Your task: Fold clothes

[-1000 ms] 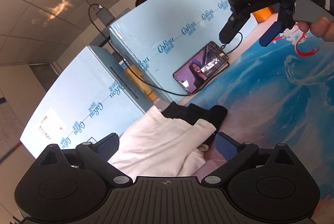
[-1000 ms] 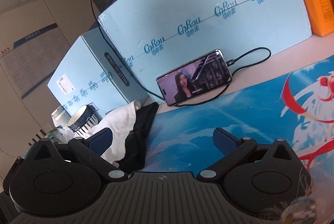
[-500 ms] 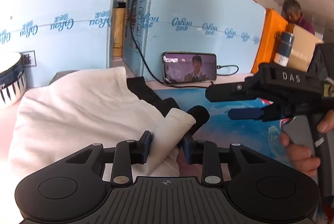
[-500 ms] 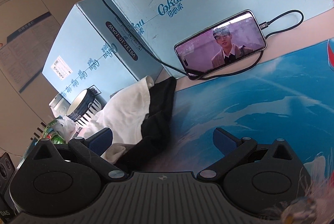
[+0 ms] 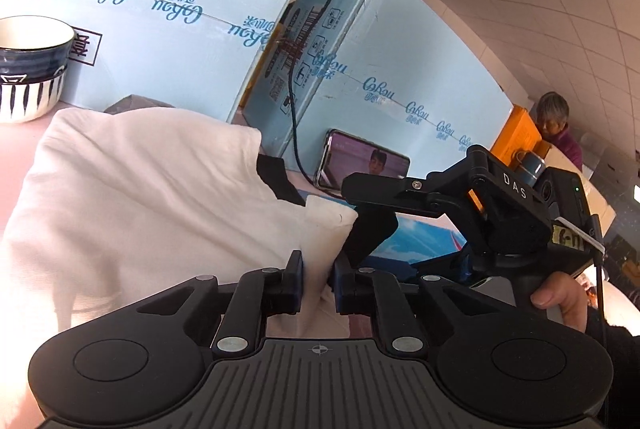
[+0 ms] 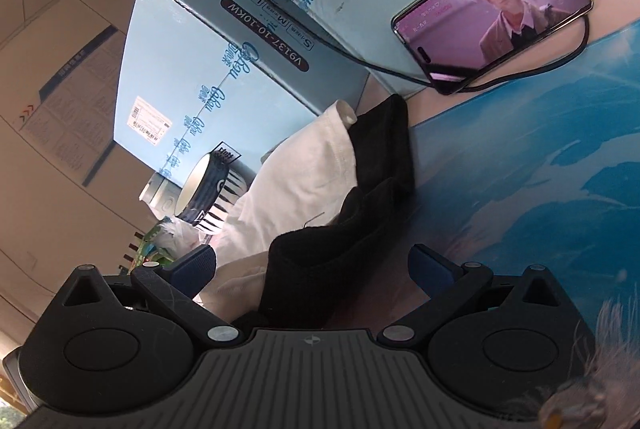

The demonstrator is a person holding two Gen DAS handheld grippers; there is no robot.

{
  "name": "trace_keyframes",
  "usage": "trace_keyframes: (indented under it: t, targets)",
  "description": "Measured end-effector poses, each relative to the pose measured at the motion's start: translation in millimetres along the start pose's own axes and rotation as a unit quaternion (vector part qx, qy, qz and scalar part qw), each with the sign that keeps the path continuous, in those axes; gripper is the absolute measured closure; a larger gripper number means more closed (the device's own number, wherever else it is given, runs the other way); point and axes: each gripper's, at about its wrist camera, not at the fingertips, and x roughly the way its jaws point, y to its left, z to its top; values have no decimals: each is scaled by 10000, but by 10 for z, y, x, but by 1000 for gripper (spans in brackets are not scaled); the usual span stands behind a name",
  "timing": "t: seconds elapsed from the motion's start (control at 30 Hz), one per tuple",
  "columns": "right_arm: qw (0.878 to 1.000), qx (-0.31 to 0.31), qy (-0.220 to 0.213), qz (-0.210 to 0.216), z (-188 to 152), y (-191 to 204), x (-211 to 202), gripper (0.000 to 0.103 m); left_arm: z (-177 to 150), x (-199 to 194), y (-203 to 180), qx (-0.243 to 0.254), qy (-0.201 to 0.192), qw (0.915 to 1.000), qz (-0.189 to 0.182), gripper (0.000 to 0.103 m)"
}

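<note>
A white garment [image 5: 152, 197] lies in a heap at the left of the table, with a black garment [image 5: 280, 181] under and behind it. My left gripper [image 5: 318, 281] is shut on a fold of the white garment near its right corner. My right gripper [image 6: 312, 267] is open, and a bunched end of the black garment [image 6: 332, 257] lies between its fingers. In the left wrist view the right gripper [image 5: 412, 221] sits just right of the white corner, over the black cloth. The white garment also shows in the right wrist view [image 6: 296, 173].
Light blue cartons [image 5: 192, 17] stand close behind the clothes. A phone [image 6: 492, 9] with a cable leans on one carton. A striped bowl [image 5: 28, 69] sits at the far left. A blue printed mat [image 6: 540, 157] covers the table to the right.
My left gripper closed on the white garment's fold and holds it. My right gripper moved left and down to the clothes, and black cloth now lies between its open fingers.
</note>
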Motion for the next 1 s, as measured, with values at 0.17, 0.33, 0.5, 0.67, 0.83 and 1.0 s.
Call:
trace_keyframes:
  t: [0.17, 0.33, 0.5, 0.67, 0.83, 1.0]
  targets:
    - [9989, 378, 36, 259, 61, 41, 179, 0, 5, -47, 96, -238, -55, 9996, -158, 89]
    - [9970, 611, -126, 461, 73, -40, 125, 4, -5, -36, 142, -288, -33, 9995, -159, 88]
    - [9954, 757, -219, 538, 83, -80, 88, 5, -19, 149, -48, 218, 192, 9989, 360, 86]
    - [9967, 623, -285, 430, 15, -11, 123, 5, -3, 211, -138, 556, 68, 9911, 1209, 96]
    - [9983, 512, -181, -225, -12, -8, 186, 61, 104, -420, 297, -246, -1397, 9693, 2008, 99]
    - [9987, 451, 186, -170, -107, 32, 254, 97, 130, -692, 360, -692, -1881, 9624, 1831, 100]
